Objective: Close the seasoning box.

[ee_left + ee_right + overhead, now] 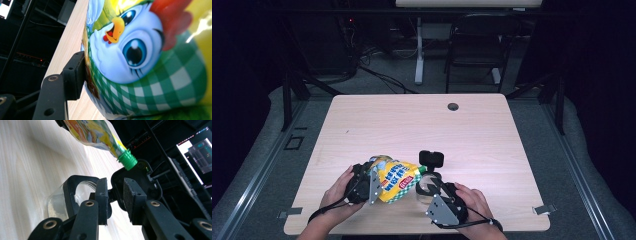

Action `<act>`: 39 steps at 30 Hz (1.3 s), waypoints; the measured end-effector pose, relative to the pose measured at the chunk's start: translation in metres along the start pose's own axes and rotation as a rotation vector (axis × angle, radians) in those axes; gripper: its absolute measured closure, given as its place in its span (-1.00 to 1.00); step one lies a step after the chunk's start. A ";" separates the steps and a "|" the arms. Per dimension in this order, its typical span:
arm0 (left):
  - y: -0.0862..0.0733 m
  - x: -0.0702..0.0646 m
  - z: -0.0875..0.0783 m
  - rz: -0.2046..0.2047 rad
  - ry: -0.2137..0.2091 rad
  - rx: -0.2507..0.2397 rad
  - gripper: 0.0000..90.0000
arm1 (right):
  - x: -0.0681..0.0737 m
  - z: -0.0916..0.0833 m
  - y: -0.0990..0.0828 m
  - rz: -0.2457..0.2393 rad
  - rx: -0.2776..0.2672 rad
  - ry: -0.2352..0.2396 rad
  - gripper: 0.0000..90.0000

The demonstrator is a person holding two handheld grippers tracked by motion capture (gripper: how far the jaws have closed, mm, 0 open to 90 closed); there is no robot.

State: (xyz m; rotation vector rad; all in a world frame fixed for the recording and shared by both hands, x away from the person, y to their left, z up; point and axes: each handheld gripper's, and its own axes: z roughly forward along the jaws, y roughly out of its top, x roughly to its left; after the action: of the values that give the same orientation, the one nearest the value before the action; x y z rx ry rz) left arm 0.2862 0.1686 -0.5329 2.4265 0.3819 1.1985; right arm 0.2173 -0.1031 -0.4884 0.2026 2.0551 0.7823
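The left gripper (364, 182) holds a yellow pouch (398, 181) with a cartoon chicken and green checks; its jaws stand wide and press against the pouch's sides, and the pouch is lifted over the near part of the wooden table (472, 135) with its green cap (127, 160) pointing toward the right gripper (432, 187). The right gripper's jaws are partly open, with a narrow gap between the pads (130, 197), and I cannot tell if they grip anything. Just beside them a small clear jar (56, 203) with a black lid (136, 182) stands on the table, below the pouch's cap.
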 end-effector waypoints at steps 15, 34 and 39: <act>0.002 -0.004 0.002 0.039 0.001 0.018 -0.09 | 0.008 0.004 0.012 -0.111 -0.018 -0.040 0.68; 0.009 -0.012 0.006 0.090 -0.003 0.025 -0.09 | 0.019 0.012 0.016 -0.195 -0.005 -0.037 0.84; 0.009 -0.012 0.007 0.090 -0.001 0.025 -0.09 | 0.020 0.013 0.017 -0.205 -0.006 -0.042 0.88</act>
State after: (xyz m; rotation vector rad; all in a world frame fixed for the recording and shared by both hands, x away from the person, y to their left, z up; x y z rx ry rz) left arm 0.2850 0.1545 -0.5409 2.4892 0.2924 1.2371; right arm 0.2138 -0.0756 -0.4973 0.0037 1.9963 0.6520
